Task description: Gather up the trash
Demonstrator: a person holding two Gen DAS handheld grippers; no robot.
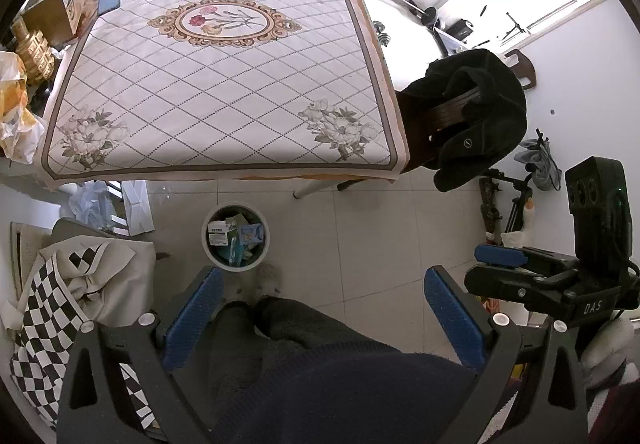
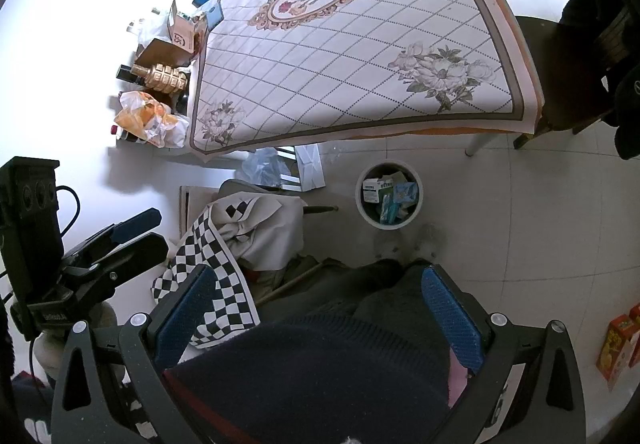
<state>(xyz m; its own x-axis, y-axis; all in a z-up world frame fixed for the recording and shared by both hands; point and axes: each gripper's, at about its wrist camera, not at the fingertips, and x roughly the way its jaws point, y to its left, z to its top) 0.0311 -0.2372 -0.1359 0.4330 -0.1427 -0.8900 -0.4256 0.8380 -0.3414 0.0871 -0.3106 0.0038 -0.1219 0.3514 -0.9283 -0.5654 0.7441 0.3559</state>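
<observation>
Both tongs [image 1: 320, 318] [image 2: 318, 314] wide open, empty; round bin [image 1: 235, 242] w/ cartons, tiled floor.

Both wrist cameras look steeply down from high, sharing the table [image 1: 224, 83] and bin [image 2: 389, 195].

A round white trash bin [image 1: 235, 240] [image 2: 389, 194] stands upright on the tiled floor, just near of the table's near edge. It is open-topped and holds packaging (a white box, light-blue wrappers), filling it close to the rim.
</observation>
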